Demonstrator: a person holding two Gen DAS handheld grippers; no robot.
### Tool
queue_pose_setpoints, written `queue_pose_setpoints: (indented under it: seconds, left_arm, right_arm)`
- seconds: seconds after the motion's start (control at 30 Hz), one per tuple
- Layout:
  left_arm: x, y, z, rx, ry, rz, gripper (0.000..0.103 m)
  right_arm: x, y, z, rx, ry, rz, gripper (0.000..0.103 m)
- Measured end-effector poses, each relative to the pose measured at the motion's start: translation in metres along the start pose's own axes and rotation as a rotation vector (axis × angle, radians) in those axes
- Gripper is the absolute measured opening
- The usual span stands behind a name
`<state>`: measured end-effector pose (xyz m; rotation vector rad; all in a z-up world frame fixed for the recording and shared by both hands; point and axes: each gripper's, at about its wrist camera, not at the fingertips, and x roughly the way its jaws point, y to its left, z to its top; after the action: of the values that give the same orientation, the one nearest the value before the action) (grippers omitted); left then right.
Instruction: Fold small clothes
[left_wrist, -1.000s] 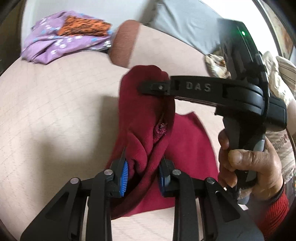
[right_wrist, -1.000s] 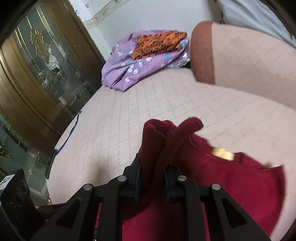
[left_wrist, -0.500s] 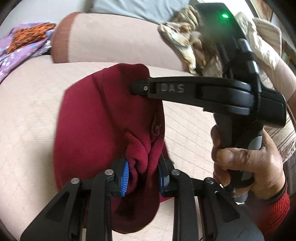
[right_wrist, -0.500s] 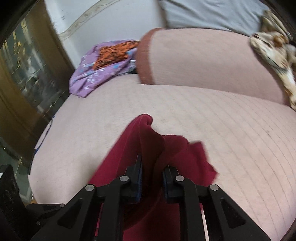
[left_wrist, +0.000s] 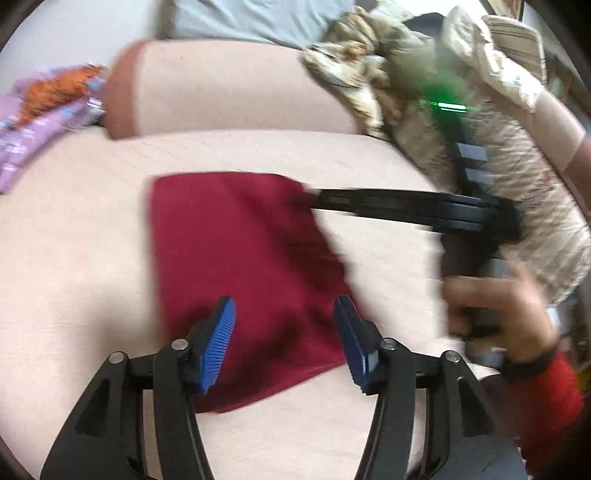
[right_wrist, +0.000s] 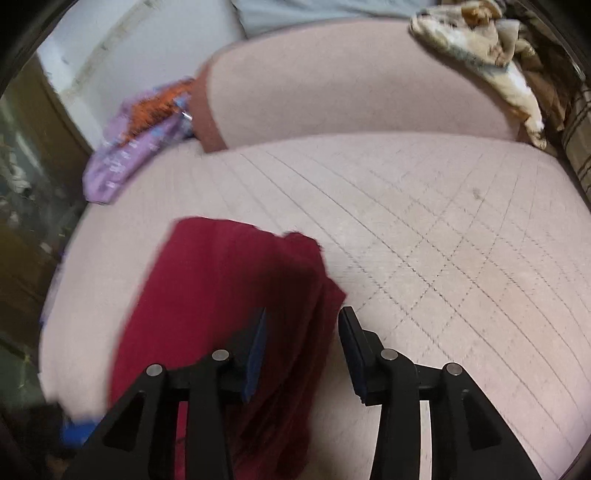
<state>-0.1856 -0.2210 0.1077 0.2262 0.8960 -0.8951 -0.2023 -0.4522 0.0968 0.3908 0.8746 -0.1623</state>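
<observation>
A dark red garment (left_wrist: 243, 266) lies flat and folded on the pink quilted bed (left_wrist: 74, 266). My left gripper (left_wrist: 284, 332) is open, its blue pads (left_wrist: 218, 343) apart just above the garment's near edge, holding nothing. My right gripper (right_wrist: 303, 347) is open over the garment's right edge (right_wrist: 221, 295), also empty. In the left wrist view the right gripper's black body (left_wrist: 406, 210) reaches in from the right, its tip at the garment's far right corner. Both views are motion-blurred.
A pink bolster (left_wrist: 229, 85) lies across the back of the bed. A purple and orange clothes pile (right_wrist: 140, 129) sits at the back left. Patterned beige cloth (left_wrist: 461, 122) is heaped at the right. A dark wooden cabinet (right_wrist: 22, 184) stands left of the bed.
Both grippers have opened and let go of the red garment, which now lies flat on the bed instead of bunched up between the jaws. The right gripper has pulled away to the right.
</observation>
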Motion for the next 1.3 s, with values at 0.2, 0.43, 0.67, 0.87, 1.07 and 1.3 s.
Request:
queue_pose_setpoints:
  seconds: [0.2, 0.43, 0.67, 0.87, 1.07, 1.3]
  left_arm:
    - [0.021, 0.032, -0.022, -0.076, 0.034, 0.105, 0.054]
    - [0.039, 0.025, -0.050, -0.071, 0.091, 0.110, 0.056]
    - [0.025, 0.025, -0.038, -0.071, 0.013, 0.184, 0.060]
    - [0.038, 0.024, -0.034, -0.086, 0.011, 0.207, 0.068]
    - [0.043, 0.021, -0.036, -0.060, 0.016, 0.217, 0.073]
    - [0.039, 0.023, -0.036, -0.076, 0.015, 0.218, 0.075]
  right_arm:
    - [-0.017, 0.049, -0.033, -0.092, -0.008, 0.129, 0.045]
    - [0.015, 0.026, -0.090, -0.102, 0.153, -0.056, 0.039]
    - [-0.032, 0.020, -0.073, -0.026, 0.014, -0.043, 0.046]
    - [0.007, 0.042, -0.056, -0.106, 0.032, -0.127, 0.047]
    - [0.029, 0.022, -0.061, -0.053, 0.036, -0.161, 0.049]
    - [0.016, 0.014, -0.070, 0.044, -0.005, -0.071, 0.055]
